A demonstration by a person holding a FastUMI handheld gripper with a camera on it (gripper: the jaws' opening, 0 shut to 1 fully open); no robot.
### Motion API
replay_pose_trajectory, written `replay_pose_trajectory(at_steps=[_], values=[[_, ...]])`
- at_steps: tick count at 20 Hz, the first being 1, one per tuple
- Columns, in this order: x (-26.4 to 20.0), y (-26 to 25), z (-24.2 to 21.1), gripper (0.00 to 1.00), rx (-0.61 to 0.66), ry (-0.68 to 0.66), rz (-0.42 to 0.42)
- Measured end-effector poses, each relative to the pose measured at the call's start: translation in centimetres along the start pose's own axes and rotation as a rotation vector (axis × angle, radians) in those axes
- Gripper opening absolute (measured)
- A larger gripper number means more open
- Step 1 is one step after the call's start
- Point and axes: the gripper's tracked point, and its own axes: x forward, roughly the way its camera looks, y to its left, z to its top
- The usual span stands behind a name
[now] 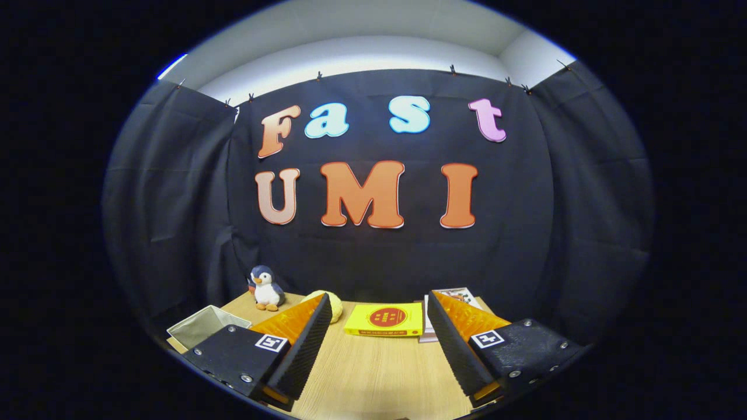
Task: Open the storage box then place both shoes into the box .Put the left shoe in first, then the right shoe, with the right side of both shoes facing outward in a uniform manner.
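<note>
- Pale wood-grain tabletop (373, 373) is stretching out under the gripper (379, 303), running back toward the black cloth wall at twelve o'clock.
- The gripper is hovering above the table with its two fingers spread wide apart, the ribbed pads (306, 344) facing each other and nothing lying between them; they are pressing on no object.
- Square black-and-white marker tags (272, 342) are sitting on top of each finger mount.
- A flat yellow rectangular book with a red round emblem (384, 319) is lying on the table just beyond the fingers, at twelve o'clock, in the gap between the two tips.
- A second flat printed booklet with a white cover (458, 291) is resting at about one o'clock, partly hidden behind the right finger and lying against the yellow book's right edge.
- A small grey-and-white plush penguin with orange feet (266, 288) is standing upright at about ten o'clock, near the back edge of the table.
- A rounded pale yellow lumpy object (334, 303) is peeking out behind the left fingertip, just right of the penguin; what it is I cannot tell.
- A beige fabric storage box with an open top (201, 328) is sitting at about nine o'clock, beside the left finger mount, at the table's left edge.
- Whether anything is lying inside the box I cannot tell from this angle.
</note>
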Motion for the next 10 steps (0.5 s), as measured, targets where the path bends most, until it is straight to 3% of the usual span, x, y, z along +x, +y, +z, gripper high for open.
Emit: replay_pose_trajectory(at_steps=[10], values=[[1.3,-0.9,2.0,0.98,-0.026,-0.112,0.000]])
